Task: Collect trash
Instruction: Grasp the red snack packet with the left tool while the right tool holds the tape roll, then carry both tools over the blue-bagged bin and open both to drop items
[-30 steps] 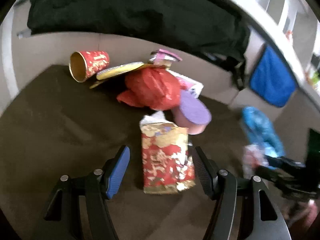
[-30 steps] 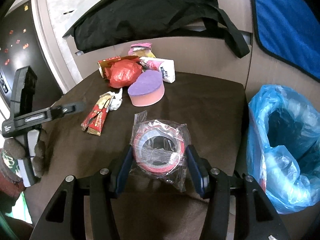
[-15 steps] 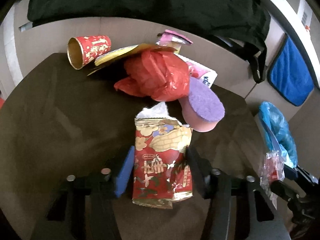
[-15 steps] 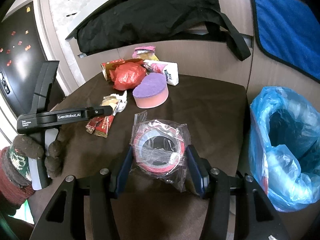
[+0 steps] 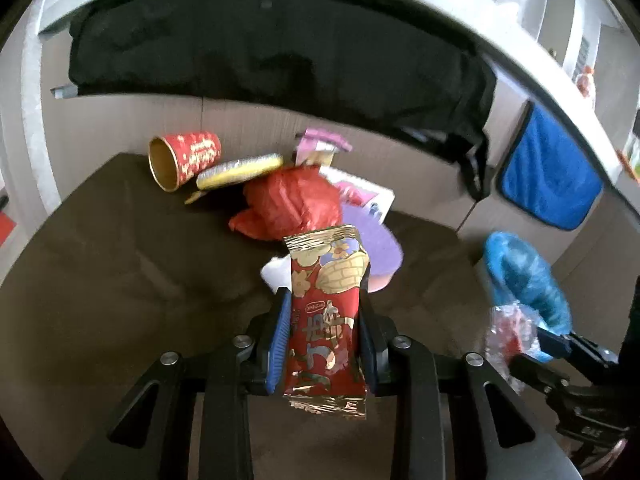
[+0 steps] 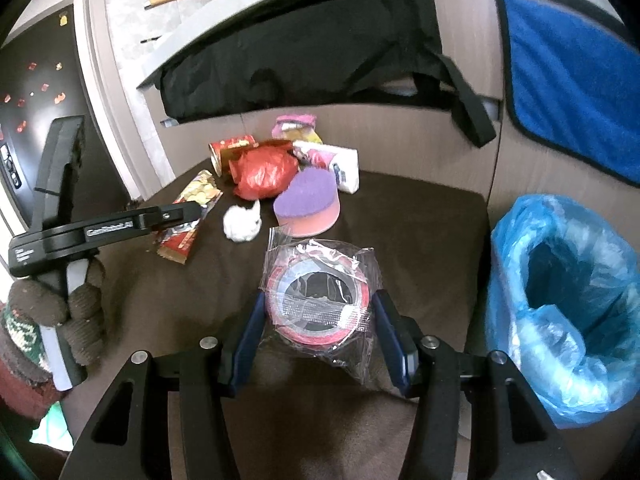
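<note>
My left gripper (image 5: 324, 312) is shut on a red and gold snack wrapper (image 5: 326, 312) and holds it above the brown table (image 5: 120, 280). My right gripper (image 6: 320, 312) is shut on a red tape roll in a clear plastic bag (image 6: 318, 304), held over the table's right part beside the blue trash bag (image 6: 568, 300). Farther back lie a white paper wad (image 6: 242, 222), a purple sponge (image 6: 308, 204), a crumpled red bag (image 6: 262, 172), a red paper cup (image 5: 182, 158), a tissue pack (image 6: 336, 162) and a pink wrapper (image 6: 294, 126).
A black bag (image 6: 304, 60) hangs over the ledge behind the table. A blue cloth (image 6: 572, 84) hangs at the right. The trash bag's opening faces up, off the table's right edge. The left gripper's body (image 6: 100, 228) shows at the left in the right wrist view.
My left gripper closed on the snack wrapper and lifted it off the table, uncovering the white paper wad. My right gripper kept holding the tape roll with little movement.
</note>
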The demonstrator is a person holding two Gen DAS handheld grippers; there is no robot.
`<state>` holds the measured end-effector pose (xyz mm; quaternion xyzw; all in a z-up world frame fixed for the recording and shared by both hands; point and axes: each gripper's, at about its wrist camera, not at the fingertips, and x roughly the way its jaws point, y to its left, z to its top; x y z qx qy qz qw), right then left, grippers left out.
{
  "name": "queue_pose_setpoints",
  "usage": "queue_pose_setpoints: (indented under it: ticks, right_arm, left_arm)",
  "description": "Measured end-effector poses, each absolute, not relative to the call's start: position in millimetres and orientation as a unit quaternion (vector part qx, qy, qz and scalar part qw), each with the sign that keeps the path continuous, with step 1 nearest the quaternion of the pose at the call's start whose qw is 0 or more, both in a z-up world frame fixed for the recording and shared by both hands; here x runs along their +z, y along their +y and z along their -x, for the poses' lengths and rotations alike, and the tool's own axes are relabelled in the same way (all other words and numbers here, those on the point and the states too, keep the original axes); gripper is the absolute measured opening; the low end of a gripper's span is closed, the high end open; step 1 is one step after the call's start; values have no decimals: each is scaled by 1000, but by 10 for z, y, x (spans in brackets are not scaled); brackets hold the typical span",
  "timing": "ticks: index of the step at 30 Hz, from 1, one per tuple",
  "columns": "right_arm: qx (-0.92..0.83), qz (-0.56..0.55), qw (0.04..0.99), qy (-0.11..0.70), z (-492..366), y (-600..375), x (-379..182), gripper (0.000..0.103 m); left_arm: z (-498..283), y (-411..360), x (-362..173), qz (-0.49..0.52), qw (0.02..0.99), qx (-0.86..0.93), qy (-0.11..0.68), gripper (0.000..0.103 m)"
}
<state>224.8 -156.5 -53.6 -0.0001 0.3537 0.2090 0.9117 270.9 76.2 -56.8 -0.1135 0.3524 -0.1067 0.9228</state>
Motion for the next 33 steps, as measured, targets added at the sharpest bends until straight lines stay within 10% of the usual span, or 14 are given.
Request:
queue_pose_setpoints:
  ticks: [16, 33]
  right_arm:
    - [162, -17, 958, 237, -1994, -2072, 533, 51]
    - [40, -29, 975, 216, -1900, -3253, 569, 51]
  left_arm:
    - [-2091, -69, 550, 49, 964, -150, 215, 32]
    - [-2483, -1515, 398, 23, 936, -263, 232, 32]
